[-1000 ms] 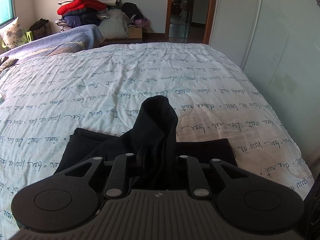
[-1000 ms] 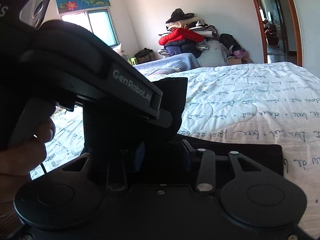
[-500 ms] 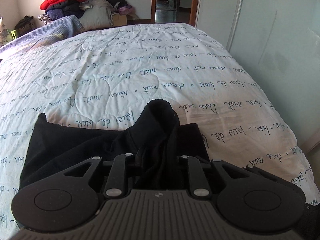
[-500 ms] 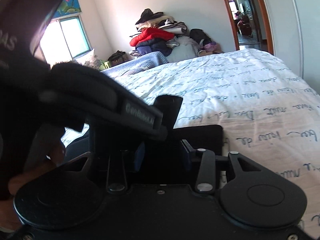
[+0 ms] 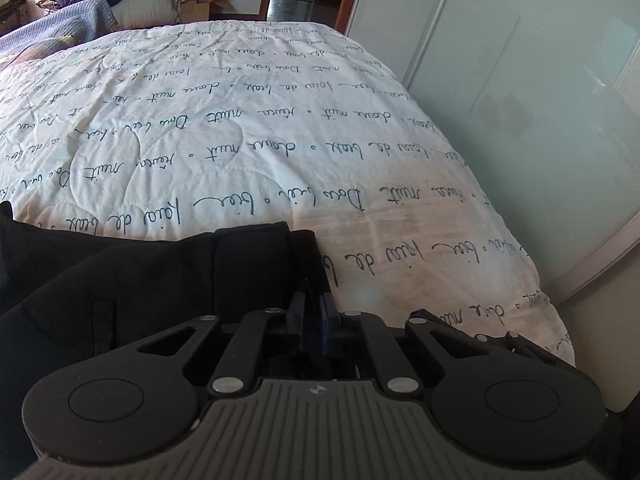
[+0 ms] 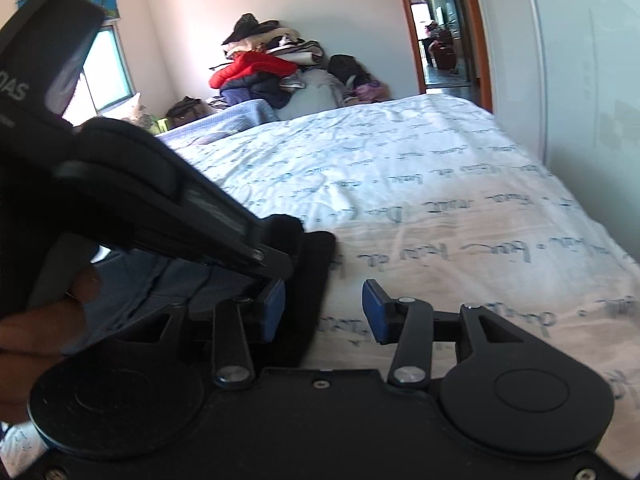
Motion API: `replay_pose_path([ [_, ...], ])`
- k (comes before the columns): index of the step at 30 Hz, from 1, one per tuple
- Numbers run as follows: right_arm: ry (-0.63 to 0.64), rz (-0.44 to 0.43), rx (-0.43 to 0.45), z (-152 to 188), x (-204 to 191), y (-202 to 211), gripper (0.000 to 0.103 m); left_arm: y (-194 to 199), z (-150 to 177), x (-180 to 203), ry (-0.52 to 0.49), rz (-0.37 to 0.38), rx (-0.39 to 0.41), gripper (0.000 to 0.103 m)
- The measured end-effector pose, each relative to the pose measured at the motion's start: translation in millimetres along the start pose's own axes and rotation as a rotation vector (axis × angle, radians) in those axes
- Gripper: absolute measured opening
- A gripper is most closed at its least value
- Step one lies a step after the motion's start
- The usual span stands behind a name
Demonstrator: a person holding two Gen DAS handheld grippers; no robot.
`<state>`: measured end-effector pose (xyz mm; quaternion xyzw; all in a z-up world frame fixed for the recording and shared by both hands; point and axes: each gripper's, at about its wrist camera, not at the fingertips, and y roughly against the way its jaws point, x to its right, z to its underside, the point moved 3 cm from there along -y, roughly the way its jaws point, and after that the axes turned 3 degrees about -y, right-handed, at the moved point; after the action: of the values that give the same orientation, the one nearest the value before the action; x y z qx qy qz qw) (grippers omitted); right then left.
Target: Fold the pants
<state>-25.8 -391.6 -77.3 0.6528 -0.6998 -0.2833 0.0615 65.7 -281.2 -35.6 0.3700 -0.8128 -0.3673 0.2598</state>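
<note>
Near the bed's [image 5: 280,152] edge, at six o'clock in the left wrist view, the black pants [image 5: 132,280] lie partly folded on the script-printed quilt. The left gripper [image 5: 313,316] has its jaws narrowed on the fabric's corner; the right gripper [image 6: 324,312] stands wide, holding nothing, pants at its nine o'clock. Risk: pulling away one-sided could drag the top layer askew, or slide it off the edge.

Pants [image 5: 132,280]: matt black cloth, soft knit look. Quilt [image 5: 280,152]: white quilted cotton-like cloth w/ printed script, slightly rumpled. Your left tongs [image 5: 312,316] & right tongs [image 6: 323,312]: matt black plastic, silver metal rivets, blue rubbery pads [image 6: 374,312]. Wardrobe door [image 5: 520,80]: smooth frosted, semi-gloss.
</note>
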Motion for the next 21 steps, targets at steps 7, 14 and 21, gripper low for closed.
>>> replay_pose_path([
  [7,-0.091,-0.101,0.023,-5,10,11,0.046,41,-13,-33,-0.105,-0.223,0.149,0.063],
  [14,-0.103,-0.232,-0.067,-11,-14,-34,0.046,45,3,-64,-0.272,-0.56,0.21,0.069],
  [21,-0.114,-0.165,-0.124,-8,-10,-54,0.049,37,26,-95,-0.217,-0.534,0.144,0.069],
])
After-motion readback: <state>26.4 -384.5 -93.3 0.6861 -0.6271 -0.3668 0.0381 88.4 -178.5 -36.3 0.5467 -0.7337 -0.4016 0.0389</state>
